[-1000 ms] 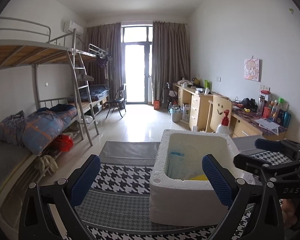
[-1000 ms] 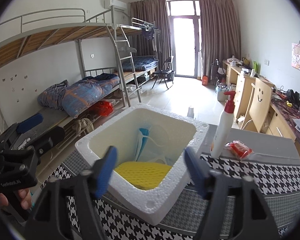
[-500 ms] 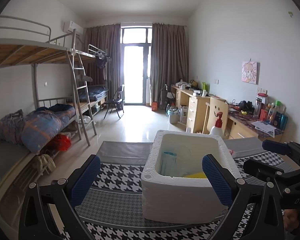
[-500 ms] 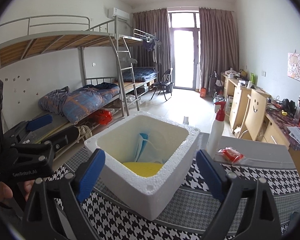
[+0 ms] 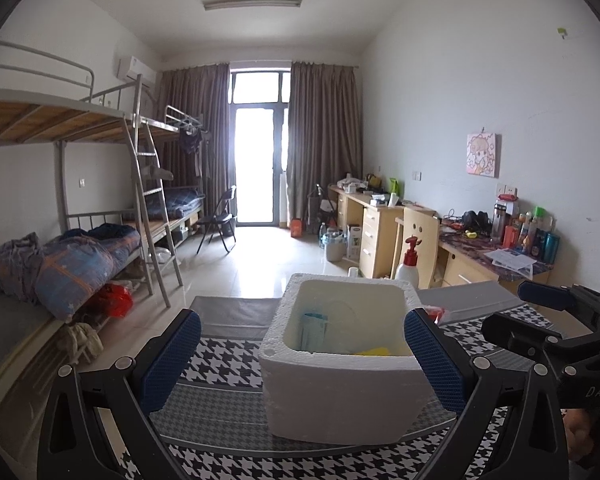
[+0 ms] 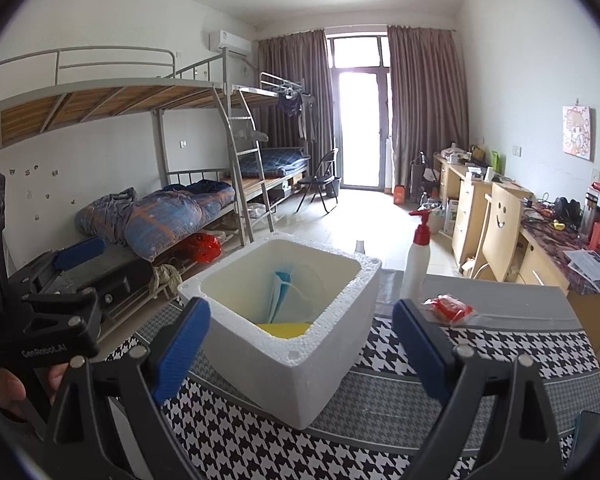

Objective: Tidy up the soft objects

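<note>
A white foam box (image 5: 340, 400) (image 6: 300, 380) stands on the houndstooth tablecloth (image 6: 380, 432). Inside it, a blue face mask (image 6: 284, 296) (image 5: 314, 330) leans against the wall and a yellow soft pad (image 6: 286, 328) (image 5: 376, 350) lies on the bottom. My left gripper (image 5: 298, 344) is open in front of the box, level with its near wall, with nothing between its blue pads. My right gripper (image 6: 300, 320) is open too, short of the box's near corner and holding nothing. A red packet (image 6: 448, 308) lies on the cloth to the right of the box.
A white pump bottle with a red top (image 6: 416, 264) stands behind the box. A bunk bed with bedding (image 6: 160, 216) runs along the left wall and desks (image 6: 480, 208) along the right. A hand (image 6: 4, 388) holds the left gripper's handle.
Both grippers have drawn back from the box and lifted slightly, so it looks smaller and farther. The right gripper's jaws have spread wider. Nothing in the box has moved.
</note>
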`<state>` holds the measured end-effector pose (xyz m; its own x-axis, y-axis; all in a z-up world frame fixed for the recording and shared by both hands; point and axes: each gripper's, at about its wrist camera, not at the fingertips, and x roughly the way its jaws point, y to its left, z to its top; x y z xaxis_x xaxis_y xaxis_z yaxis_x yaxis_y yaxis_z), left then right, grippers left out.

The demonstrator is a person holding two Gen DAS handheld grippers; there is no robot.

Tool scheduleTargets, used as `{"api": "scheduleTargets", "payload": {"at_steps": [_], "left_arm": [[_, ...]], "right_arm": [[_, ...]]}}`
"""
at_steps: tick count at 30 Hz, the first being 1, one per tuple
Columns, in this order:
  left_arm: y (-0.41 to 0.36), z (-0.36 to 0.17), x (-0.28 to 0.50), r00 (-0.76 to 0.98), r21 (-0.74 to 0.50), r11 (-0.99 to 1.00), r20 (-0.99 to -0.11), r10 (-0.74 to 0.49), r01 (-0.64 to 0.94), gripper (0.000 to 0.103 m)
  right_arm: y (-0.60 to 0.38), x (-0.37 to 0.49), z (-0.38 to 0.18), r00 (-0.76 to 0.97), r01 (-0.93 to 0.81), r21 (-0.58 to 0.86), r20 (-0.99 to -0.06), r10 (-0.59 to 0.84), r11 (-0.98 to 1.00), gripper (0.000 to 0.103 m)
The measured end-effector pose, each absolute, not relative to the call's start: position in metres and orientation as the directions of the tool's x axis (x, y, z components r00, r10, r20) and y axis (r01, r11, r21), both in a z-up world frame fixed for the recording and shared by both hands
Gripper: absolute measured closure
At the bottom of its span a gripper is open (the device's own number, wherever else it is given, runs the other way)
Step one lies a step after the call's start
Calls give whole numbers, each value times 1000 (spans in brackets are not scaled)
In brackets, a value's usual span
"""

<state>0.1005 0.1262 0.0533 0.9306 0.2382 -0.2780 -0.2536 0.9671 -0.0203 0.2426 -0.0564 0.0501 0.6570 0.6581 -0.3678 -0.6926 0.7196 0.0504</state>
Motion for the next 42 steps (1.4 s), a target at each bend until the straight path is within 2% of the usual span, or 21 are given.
{"api": "scheduleTargets", "payload": {"at_steps": [12,27,42], "left_arm": [[107,53,86,946,-8,971,-230,229,-237,1],[92,40,68,958,-22,975,-190,214,-222,1],[83,21,61,958,-29,971,-172,228,-237,1]], "right_arm": [[-81,226,49,698,-661,57,-318,641,748,1],[-106,202,38,755,-616,51,-248,608,786,1],[-115,190,13,785,-580,26,-246,568,814,1]]}}
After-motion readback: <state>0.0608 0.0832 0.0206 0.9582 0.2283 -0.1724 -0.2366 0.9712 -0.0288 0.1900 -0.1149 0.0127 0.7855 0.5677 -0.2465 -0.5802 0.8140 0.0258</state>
